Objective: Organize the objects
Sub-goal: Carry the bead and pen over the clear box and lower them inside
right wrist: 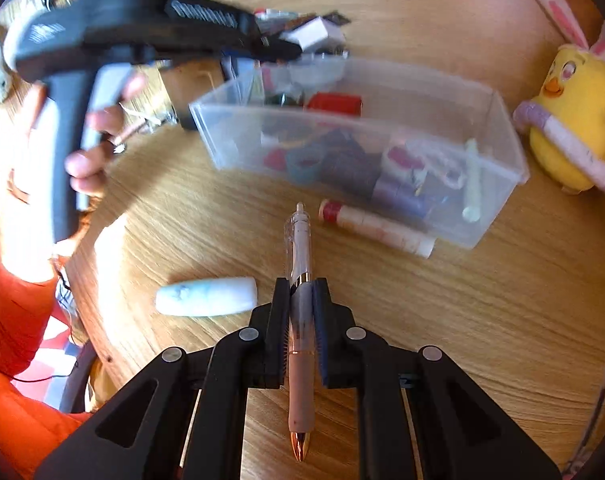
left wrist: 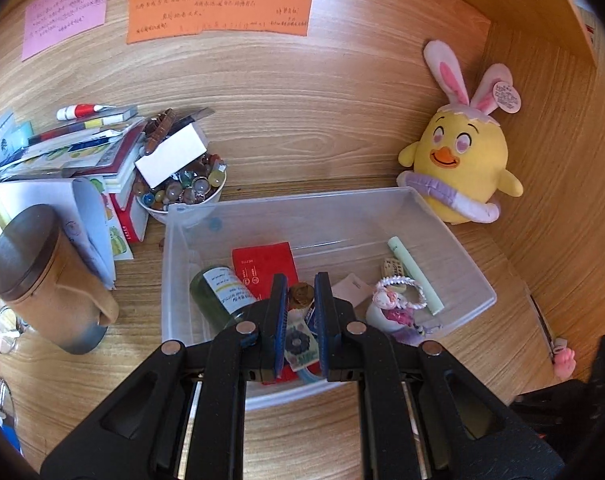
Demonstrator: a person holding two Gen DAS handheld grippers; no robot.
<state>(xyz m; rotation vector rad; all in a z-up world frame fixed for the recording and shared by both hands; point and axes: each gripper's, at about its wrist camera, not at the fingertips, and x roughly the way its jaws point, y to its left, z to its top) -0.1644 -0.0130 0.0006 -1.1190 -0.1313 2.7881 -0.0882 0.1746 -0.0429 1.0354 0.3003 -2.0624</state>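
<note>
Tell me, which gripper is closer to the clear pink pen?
Right. The right gripper is shut on the clear pink pen. The left gripper hangs across the desk, over the clear plastic bin.

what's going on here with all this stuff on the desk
A person is tidying a wooden desk with a handheld gripper in each hand. The right gripper is shut on a pink pen just above the desk, near the clear plastic bin, which already holds small items. The left gripper is over the bin, nearly shut, with nothing clearly gripped. A red-capped tube and a pale capsule-shaped object lie outside the bin.
</note>
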